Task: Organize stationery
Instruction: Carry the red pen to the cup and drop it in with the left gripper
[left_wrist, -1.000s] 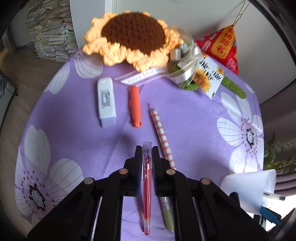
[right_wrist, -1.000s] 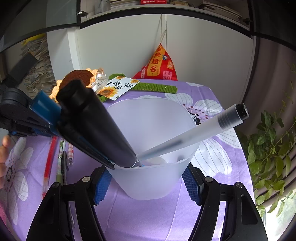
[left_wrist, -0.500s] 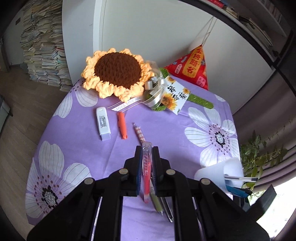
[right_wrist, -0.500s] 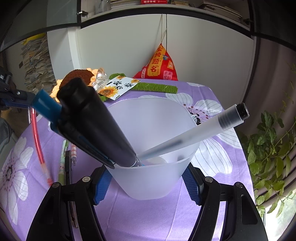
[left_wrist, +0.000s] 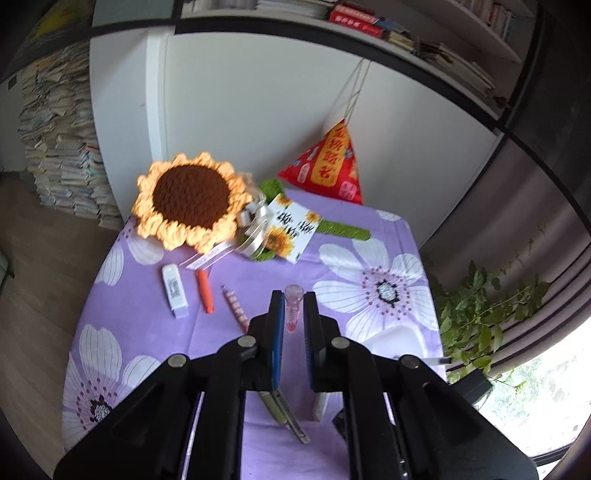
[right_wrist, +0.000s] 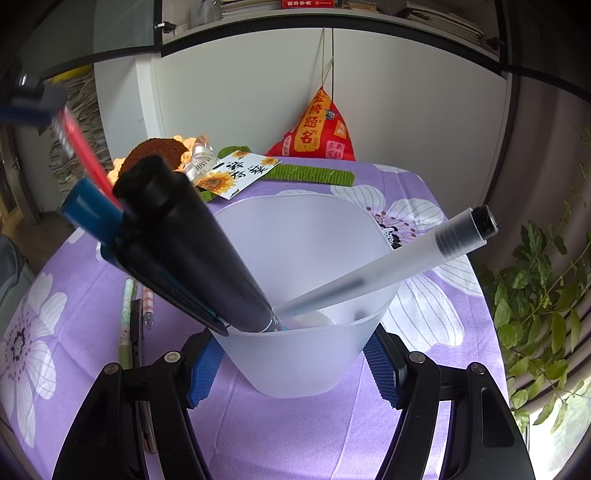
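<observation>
Your left gripper (left_wrist: 293, 295) points down over the purple table (left_wrist: 147, 325), clamped on one red pen (left_wrist: 293, 306). Your right gripper (right_wrist: 291, 358) grips one cup (right_wrist: 295, 354) holding three pens.

The red pen (right_wrist: 79, 146) is motion-blurred, its upper end hidden.
</observation>
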